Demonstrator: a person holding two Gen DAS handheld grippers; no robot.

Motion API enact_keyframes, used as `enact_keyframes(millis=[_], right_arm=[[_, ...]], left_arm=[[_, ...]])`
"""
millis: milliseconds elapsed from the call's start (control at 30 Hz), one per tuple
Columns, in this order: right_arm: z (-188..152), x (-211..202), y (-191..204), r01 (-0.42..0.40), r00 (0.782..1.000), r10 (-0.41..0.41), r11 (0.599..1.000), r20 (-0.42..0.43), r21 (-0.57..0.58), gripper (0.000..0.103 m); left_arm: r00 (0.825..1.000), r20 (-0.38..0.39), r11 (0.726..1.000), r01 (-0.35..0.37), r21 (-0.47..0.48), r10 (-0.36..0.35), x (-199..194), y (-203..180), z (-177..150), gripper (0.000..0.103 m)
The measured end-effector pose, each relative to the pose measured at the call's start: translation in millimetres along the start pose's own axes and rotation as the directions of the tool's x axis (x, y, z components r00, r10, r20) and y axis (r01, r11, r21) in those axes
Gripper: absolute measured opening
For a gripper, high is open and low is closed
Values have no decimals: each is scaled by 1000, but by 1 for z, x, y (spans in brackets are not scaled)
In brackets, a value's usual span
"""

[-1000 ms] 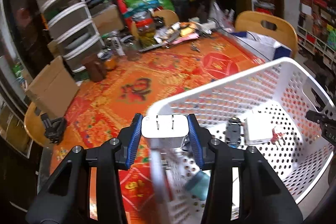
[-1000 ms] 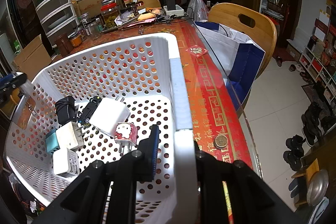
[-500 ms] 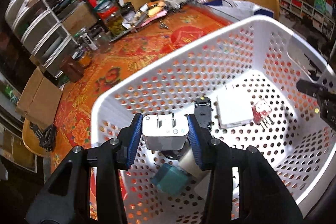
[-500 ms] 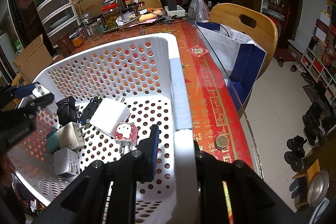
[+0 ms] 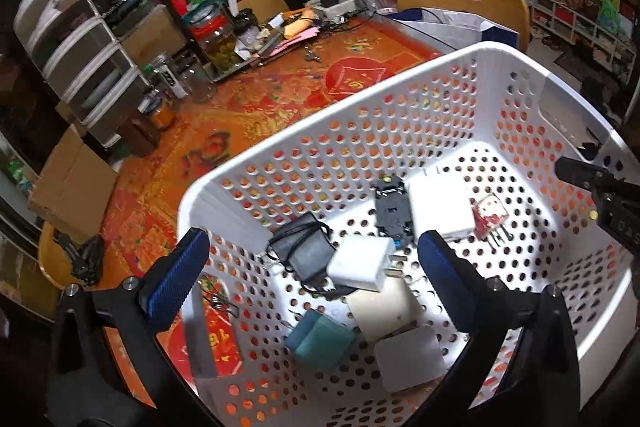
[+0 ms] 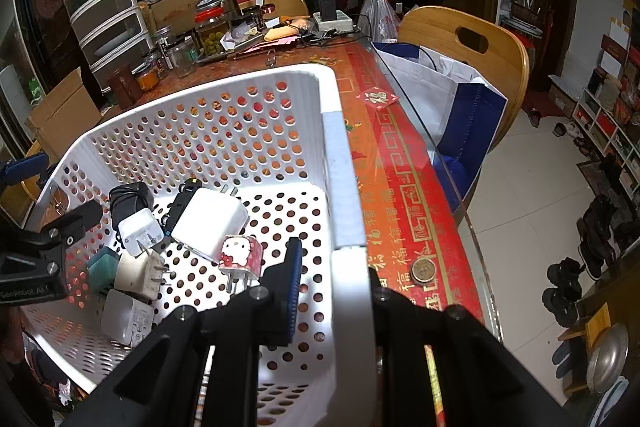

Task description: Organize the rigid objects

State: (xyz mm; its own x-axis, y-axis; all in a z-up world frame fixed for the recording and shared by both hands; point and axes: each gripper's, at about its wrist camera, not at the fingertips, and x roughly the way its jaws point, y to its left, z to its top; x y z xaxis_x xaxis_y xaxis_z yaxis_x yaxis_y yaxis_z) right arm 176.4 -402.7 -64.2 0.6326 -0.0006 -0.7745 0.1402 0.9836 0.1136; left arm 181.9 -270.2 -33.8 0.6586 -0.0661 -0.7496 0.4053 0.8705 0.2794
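A white perforated basket (image 5: 432,83) stands on the table and holds several chargers. My left gripper (image 5: 312,267) is open and empty above the basket's near-left part. A small white plug charger (image 5: 362,263) lies below it on other chargers, and it also shows in the right wrist view (image 6: 140,229). My right gripper (image 6: 336,287) is shut on the basket's right rim (image 6: 340,163). A large white charger (image 6: 210,219), a Hello Kitty charger (image 6: 242,255), a teal charger (image 5: 320,337) and a black adapter (image 5: 302,249) lie in the basket.
The orange patterned tablecloth (image 5: 248,115) covers the table. Jars, papers and a drawer unit (image 5: 80,59) crowd its far side. A coin (image 6: 424,269) lies near the right table edge. A wooden chair (image 6: 472,47) with a white-blue bag stands to the right.
My left gripper moved over the basket, opened and let go of the small white plug charger, which now lies in the basket. My right gripper kept its hold on the rim.
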Motion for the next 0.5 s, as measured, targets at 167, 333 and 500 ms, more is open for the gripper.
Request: enact_keyframes(millis=[167, 333, 500], right_arm=[[1, 1, 0, 15, 1000, -15, 1000, -1, 3, 40], [-7, -32, -5, 47, 994, -54, 996, 92, 70, 88], [-38, -112, 8, 23, 922, -92, 983, 376, 183, 103]], left_arm=[[997, 49, 998, 61, -24, -59, -10, 9, -4, 103], [990, 135, 990, 66, -124, -49, -33, 35, -16, 103], [970, 242, 980, 49, -191, -1, -73, 73, -56, 103]])
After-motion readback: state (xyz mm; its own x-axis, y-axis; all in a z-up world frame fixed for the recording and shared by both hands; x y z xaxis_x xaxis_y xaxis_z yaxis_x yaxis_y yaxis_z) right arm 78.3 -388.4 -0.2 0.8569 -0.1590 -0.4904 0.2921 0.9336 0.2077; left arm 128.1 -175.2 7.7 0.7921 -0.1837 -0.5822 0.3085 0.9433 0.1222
